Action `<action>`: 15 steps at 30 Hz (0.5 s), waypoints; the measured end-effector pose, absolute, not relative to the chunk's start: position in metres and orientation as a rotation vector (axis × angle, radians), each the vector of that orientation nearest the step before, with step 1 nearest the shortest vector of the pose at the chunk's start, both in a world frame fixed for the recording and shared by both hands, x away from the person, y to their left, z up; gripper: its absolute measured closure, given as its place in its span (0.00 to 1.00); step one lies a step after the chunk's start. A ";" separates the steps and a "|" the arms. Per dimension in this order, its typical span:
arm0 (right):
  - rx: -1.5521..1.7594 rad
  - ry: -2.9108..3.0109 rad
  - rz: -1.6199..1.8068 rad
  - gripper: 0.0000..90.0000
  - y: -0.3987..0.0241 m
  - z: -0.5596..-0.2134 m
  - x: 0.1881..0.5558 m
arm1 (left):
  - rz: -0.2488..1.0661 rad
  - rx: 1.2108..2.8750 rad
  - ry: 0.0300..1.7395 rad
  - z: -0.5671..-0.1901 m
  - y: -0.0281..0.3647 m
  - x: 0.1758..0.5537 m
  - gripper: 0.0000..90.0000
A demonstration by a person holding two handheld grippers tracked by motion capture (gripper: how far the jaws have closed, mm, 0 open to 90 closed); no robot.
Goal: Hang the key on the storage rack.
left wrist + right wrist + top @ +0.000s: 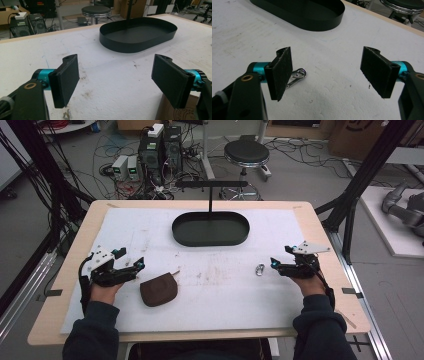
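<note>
Tools (115, 80) (327, 75) wide open, empty.

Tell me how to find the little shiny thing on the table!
Start at the black oval tray in the middle of the white mat. Look nearer the person and to the right, just in front of the right gripper. The clip is small silver metal, unlike the soft brown pouch on the left.

Bare mat (220, 285) mid-table — flanked by brown pouch (158, 290) and metal clip (259, 269); black tray (210, 228) beyond.
</note>
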State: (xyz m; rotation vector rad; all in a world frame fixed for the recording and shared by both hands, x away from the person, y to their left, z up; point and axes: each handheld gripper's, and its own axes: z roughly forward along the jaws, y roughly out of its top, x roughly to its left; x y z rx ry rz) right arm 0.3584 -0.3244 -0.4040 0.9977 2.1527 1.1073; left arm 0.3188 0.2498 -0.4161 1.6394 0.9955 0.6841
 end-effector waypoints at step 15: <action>0.910 2.256 1.062 0.54 -0.327 -0.408 0.354 | 0.664 1.634 1.009 -0.417 0.249 0.322 0.26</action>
